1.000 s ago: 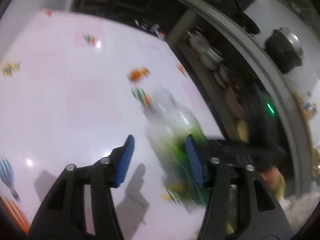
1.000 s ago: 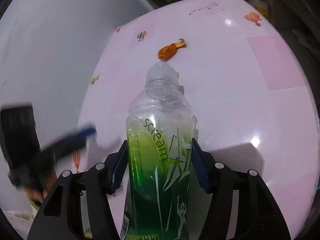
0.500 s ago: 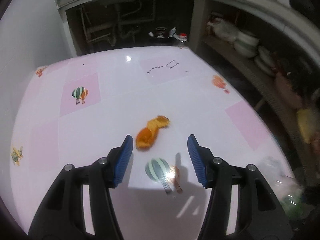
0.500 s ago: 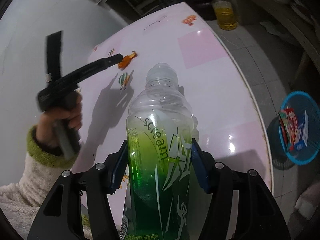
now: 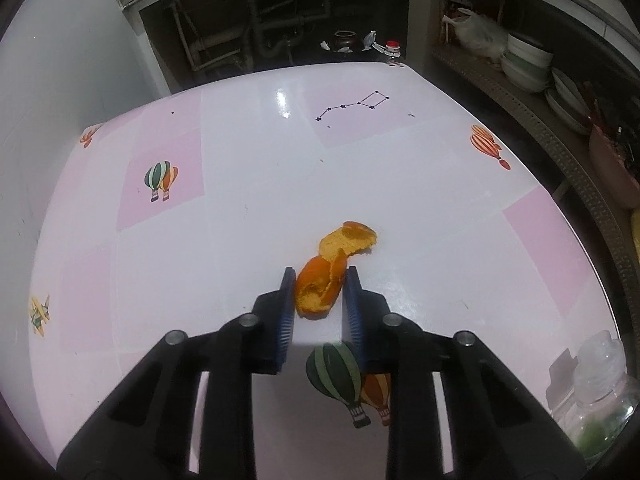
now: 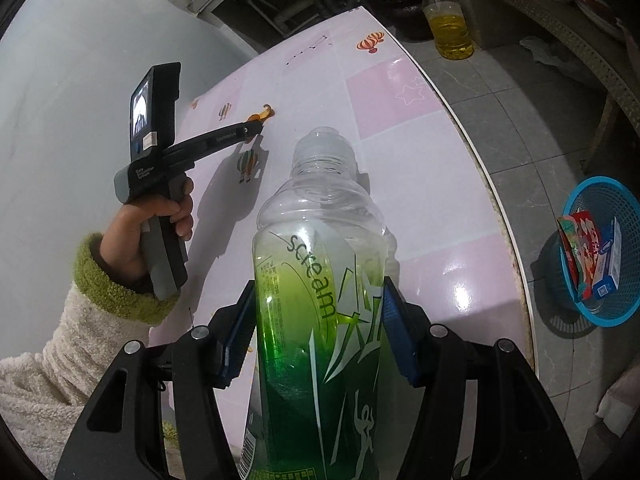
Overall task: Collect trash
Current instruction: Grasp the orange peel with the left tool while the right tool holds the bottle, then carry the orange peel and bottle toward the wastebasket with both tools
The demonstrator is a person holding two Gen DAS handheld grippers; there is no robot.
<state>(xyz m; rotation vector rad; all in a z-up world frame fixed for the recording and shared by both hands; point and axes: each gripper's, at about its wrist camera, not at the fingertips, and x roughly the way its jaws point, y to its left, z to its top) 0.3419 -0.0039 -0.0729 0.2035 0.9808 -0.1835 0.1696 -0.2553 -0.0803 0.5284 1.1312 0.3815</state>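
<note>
An orange peel [image 5: 332,268] lies on the pink and white table [image 5: 240,220]. My left gripper [image 5: 318,280] is shut on the near end of the peel, which still rests on the table; the peel also shows small in the right wrist view [image 6: 265,113], at the left gripper's tip [image 6: 252,130]. My right gripper [image 6: 320,300] is shut on a clear plastic bottle [image 6: 320,280] with a green "scream" label, held upright above the table. The bottle shows at the lower right edge of the left wrist view [image 5: 600,392].
A blue mesh basket [image 6: 624,248] with packaging trash stands on the tiled floor right of the table. A bottle of yellow oil [image 6: 448,24] stands on the floor beyond the table. Shelves with bowls [image 5: 524,64] run along the right. A grey wall is on the left.
My left gripper swung away from the bottle to the orange peel, moved forward and closed on it. My right gripper kept hold of the bottle and turned towards the table's right edge and basket.
</note>
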